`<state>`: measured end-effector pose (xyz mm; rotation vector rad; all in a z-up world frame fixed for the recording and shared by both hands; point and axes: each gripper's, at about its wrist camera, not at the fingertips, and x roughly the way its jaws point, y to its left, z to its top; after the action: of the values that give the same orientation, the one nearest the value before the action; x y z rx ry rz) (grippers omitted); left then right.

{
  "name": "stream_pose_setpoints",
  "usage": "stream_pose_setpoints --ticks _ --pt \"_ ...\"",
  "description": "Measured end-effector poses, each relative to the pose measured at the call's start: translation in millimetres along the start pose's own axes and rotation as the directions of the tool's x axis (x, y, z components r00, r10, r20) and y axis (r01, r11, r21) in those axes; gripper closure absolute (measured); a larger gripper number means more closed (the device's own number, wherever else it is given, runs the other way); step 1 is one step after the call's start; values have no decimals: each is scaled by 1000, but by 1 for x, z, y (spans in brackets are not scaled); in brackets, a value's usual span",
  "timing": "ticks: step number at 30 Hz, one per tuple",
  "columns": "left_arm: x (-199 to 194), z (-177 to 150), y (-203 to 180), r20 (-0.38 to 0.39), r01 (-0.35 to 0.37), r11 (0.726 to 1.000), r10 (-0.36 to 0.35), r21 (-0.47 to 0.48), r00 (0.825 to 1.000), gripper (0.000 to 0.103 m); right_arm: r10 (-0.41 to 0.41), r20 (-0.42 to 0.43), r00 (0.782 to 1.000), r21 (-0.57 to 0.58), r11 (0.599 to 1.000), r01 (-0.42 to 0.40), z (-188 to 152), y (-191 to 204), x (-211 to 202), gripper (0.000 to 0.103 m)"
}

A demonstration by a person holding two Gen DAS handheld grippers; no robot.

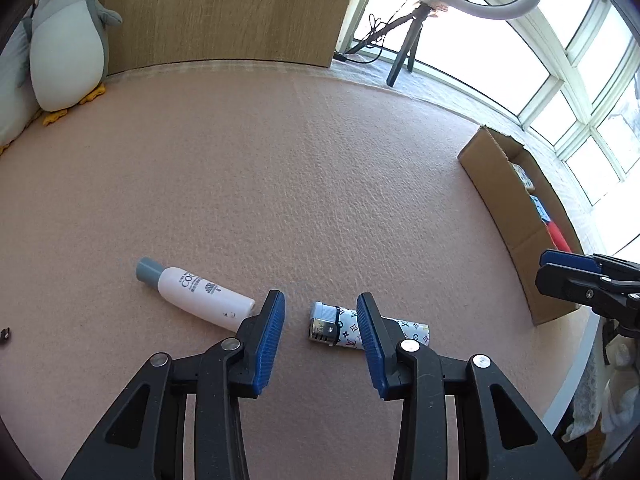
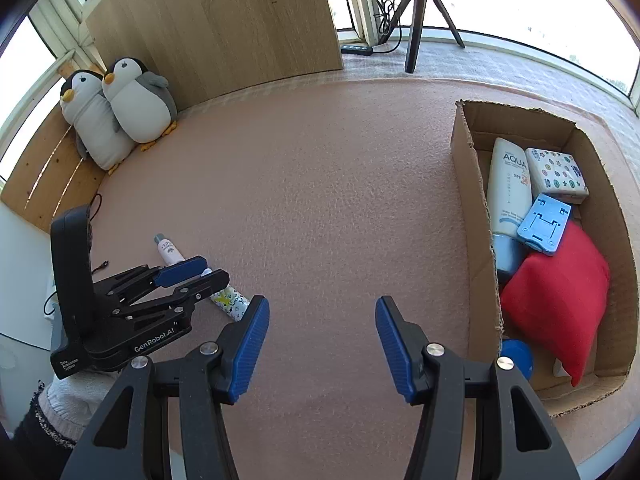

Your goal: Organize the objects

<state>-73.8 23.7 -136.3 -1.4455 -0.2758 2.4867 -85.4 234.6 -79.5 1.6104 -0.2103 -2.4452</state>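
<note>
A small patterned lighter (image 1: 368, 326) lies on its side on the pink felt surface (image 1: 280, 160), low in the left wrist view, its metal head pointing toward the left of the frame. The left gripper (image 1: 321, 314) hangs over it with its blue pads apart and nothing clamped; the right-hand pad covers the middle of the lighter, while the metal head shows in the gap between the two (whether the pad touches it I cannot tell). Just left of the gripper lies a white bottle (image 1: 200, 294) with a grey cap, tilted across the lower left of that frame.

In the right wrist view the right gripper (image 2: 322, 312) stands open over bare felt at lower centre, holding nothing. At the right of that frame sits a cardboard box (image 2: 472, 240), and in it are a white sunscreen tube (image 2: 508, 188), a spotted white box (image 2: 556, 174), a light blue plastic stand (image 2: 544, 224), a red cushion (image 2: 560, 296) and a blue round thing (image 2: 516, 356) partly hidden at the box's near end.

Two plush penguins (image 2: 116, 108) lean together in the upper left against a wooden panel (image 2: 224, 20). A black tripod (image 2: 416, 20) stands near the windows at the top.
</note>
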Motion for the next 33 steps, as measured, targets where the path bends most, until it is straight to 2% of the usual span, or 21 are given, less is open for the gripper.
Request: stream_pose_setpoints --ticks 4,8,15,19,27,33 --pt "-27 -10 32 14 -21 996 22 -90 1000 63 3 -19 1000 -39 999 -4 2 5 10 52" --pt "-22 -9 57 -22 -56 991 54 -122 998 63 5 -49 999 -82 997 -9 2 16 26 52" --pt "-5 9 78 -40 -26 976 18 -215 999 61 16 -86 996 -163 986 -30 6 41 48 52" --pt "6 22 79 -46 -22 978 13 -208 999 60 28 -105 994 -206 977 -49 5 55 57 52" --pt "28 44 61 -85 -52 993 42 -108 995 60 9 -145 989 -239 970 -43 0 64 75 52" --pt "30 41 48 -95 -95 995 91 -38 991 61 -5 -149 989 -253 967 -34 2 67 80 52"
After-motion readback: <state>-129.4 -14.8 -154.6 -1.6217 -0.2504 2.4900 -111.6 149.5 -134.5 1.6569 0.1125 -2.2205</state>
